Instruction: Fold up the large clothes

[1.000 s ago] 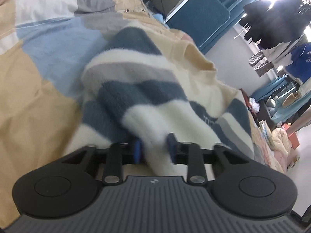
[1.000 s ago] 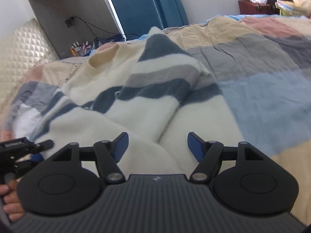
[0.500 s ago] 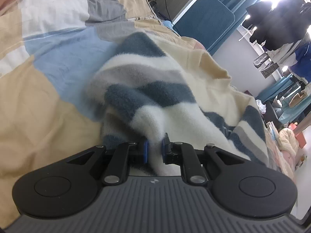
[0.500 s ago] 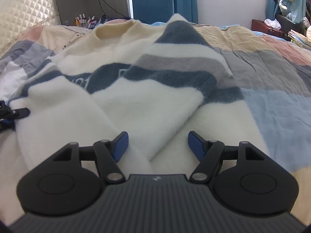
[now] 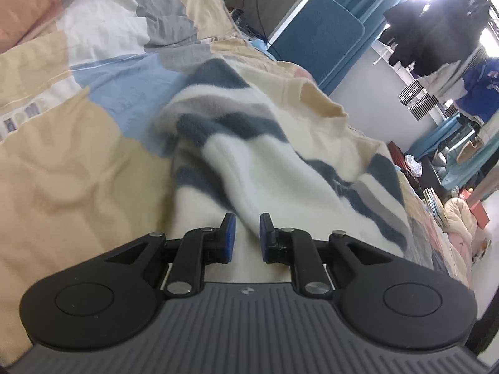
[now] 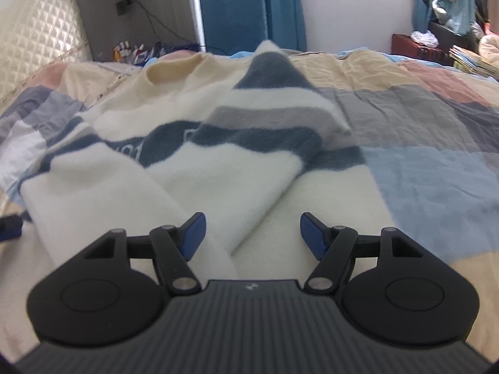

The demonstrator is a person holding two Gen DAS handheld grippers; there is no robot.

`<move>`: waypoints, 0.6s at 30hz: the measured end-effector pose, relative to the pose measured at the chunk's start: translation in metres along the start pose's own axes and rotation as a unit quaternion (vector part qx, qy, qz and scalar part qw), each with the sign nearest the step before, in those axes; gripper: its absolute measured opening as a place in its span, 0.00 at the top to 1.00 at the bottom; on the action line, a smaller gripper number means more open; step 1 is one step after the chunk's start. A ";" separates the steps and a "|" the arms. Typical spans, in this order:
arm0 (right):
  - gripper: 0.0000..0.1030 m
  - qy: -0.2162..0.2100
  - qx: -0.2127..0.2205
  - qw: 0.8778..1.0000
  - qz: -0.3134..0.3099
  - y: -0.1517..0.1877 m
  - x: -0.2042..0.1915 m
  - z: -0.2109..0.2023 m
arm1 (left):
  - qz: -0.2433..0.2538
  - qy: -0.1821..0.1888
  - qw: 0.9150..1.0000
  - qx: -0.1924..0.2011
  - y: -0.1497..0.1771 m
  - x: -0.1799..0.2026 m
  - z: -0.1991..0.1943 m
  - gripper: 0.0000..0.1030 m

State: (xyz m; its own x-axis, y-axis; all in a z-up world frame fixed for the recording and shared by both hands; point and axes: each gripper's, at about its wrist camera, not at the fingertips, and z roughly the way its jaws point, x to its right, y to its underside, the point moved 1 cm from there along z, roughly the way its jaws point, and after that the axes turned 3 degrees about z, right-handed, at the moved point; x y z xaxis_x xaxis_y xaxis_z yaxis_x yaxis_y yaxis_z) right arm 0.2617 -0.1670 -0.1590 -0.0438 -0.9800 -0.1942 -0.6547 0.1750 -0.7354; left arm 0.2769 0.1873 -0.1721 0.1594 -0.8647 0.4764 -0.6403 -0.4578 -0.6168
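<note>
Fuzzy cream sweater w/ blue-grey stripes (image 6: 218, 168) only part-folded on patchwork bed (image 6: 421, 131); left tool (image 5: 244, 232) clamped on hem, right tool (image 6: 252, 233) apart, empty.

Left hand-held gripper closes on the sweater fold, then eases

A second ago the left hand-held gripper (image 5: 244, 233) had its blue pads apart around a fold of the striped sweater (image 5: 265, 168); half a second ago they were pinched nearly together on it, and now they have parted a little, the white fold still hanging between them. In the right wrist view the sweater (image 6: 218, 143), earlier tilted toward the left of the frame, now lies squarely across the middle; the fingers at the lower left edge are gone, leaving only a dark tip of the other gripper at the left edge.
</note>
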 end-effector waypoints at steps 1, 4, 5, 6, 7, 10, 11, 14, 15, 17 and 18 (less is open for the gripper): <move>0.33 0.000 0.001 1.000 0.008 0.000 0.003 -0.004 | 0.007 0.001 1.000 -0.001 0.005 0.006 -0.005 0.83; 0.33 -0.002 0.002 1.000 0.023 0.000 0.010 -0.015 | 0.044 -0.003 0.999 -0.004 0.018 0.024 -0.019 0.83; 0.33 0.000 0.003 1.000 0.025 0.000 0.012 -0.019 | 0.054 -0.007 0.998 -0.003 0.023 0.030 -0.024 0.83; 0.33 0.002 0.004 1.000 0.027 0.000 0.014 -0.023 | 0.063 -0.007 0.998 -0.003 0.028 0.034 -0.028 0.83; 0.33 0.004 0.005 1.000 0.030 0.000 0.017 -0.027 | 0.070 -0.008 0.998 -0.004 0.033 0.038 -0.032 0.83; 0.33 0.003 0.002 0.999 0.051 0.000 0.026 -0.041 | 0.084 -0.010 0.996 -0.007 0.047 0.047 -0.044 0.83; 0.33 0.002 0.005 0.998 0.058 0.001 0.030 -0.047 | 0.087 -0.013 0.996 -0.007 0.051 0.049 -0.048 0.83; 0.33 0.006 0.014 0.998 0.068 0.002 0.040 -0.064 | 0.092 -0.017 0.996 -0.006 0.062 0.052 -0.061 0.83; 0.33 0.006 0.014 0.997 0.073 0.002 0.043 -0.068 | 0.091 -0.019 0.996 -0.007 0.064 0.052 -0.064 0.83; 0.33 0.002 0.009 0.996 0.092 0.004 0.051 -0.073 | 0.087 -0.025 0.996 -0.010 0.070 0.051 -0.071 0.83; 0.33 0.001 0.004 0.995 0.102 0.006 0.054 -0.074 | 0.086 -0.028 0.996 -0.014 0.073 0.051 -0.072 0.83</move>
State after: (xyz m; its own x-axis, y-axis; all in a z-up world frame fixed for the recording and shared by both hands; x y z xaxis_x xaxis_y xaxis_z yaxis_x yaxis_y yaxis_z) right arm 0.1990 -0.2264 -0.1259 -0.1769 -0.9244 -0.3380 -0.6260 0.3706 -0.6861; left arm 0.1838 0.1251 -0.1476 0.0857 -0.9403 0.3294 -0.6828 -0.2962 -0.6678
